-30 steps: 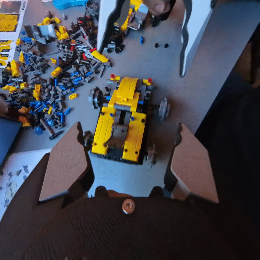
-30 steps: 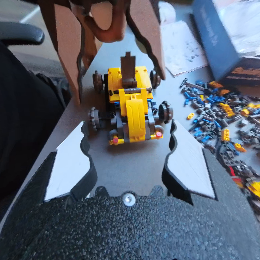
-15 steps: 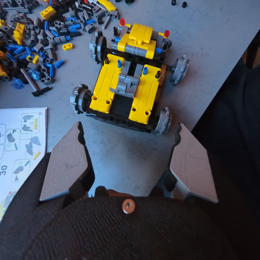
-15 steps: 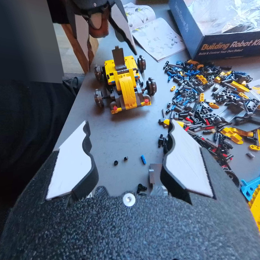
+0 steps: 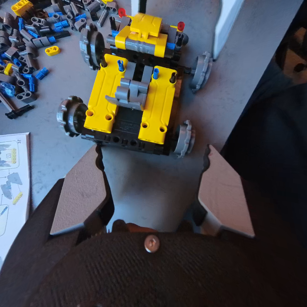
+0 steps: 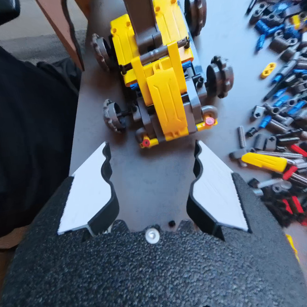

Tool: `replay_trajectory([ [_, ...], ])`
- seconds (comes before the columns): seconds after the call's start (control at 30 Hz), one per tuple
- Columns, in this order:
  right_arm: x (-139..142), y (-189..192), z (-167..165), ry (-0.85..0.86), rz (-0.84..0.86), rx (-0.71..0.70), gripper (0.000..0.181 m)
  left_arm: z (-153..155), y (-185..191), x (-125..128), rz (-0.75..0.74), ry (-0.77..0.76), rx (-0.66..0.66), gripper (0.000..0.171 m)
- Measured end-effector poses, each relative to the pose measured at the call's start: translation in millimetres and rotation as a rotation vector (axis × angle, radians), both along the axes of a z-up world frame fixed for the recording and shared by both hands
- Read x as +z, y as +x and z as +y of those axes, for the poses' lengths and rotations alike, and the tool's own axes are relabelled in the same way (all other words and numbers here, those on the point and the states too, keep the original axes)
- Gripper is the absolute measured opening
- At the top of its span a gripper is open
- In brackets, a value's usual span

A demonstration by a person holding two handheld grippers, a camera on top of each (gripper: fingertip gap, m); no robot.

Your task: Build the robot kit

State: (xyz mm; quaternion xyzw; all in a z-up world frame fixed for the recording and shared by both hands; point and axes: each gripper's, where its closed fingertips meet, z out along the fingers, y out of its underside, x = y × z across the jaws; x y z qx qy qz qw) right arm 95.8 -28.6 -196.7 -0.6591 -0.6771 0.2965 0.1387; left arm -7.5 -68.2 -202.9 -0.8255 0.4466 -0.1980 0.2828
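A yellow, grey and black brick-built vehicle (image 5: 132, 86) with four grey wheels stands on the grey table (image 5: 149, 191), close to the table's edge. It also shows in the right wrist view (image 6: 162, 79). My left gripper (image 5: 152, 147), with brown fingers, is open and empty just behind the vehicle's rear end. My right gripper (image 6: 151, 142), with white fingers, is open and empty just in front of the vehicle's nose with its two red studs. The left gripper's brown finger (image 6: 66, 29) shows beyond the vehicle in the right wrist view. A white finger (image 5: 222, 28) of the right gripper shows in the left wrist view.
A pile of loose grey, blue, black, yellow and red parts (image 6: 279, 116) lies beside the vehicle, also in the left wrist view (image 5: 26, 46). An open instruction booklet (image 5: 11, 182) lies near the left gripper. A person's dark clothing (image 6: 33, 132) fills the space past the table edge.
Both grippers have closed in on the vehicle from opposite ends; the right one moved far forward from half a second ago. Both stayed open. The vehicle has not moved.
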Motion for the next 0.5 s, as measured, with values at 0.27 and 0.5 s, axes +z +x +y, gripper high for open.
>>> replay_trajectory([
  [0.27, 2, -6, -13, 0.082, 0.020, -0.092, 0.095, 9, -25, 31, 0.021, 0.150, 0.077, 0.120],
  [0.5, 20, -32, -18, 0.060, 0.226, -0.198, 0.116, 14, 33, 41, 0.129, 0.205, -0.153, 0.137],
])
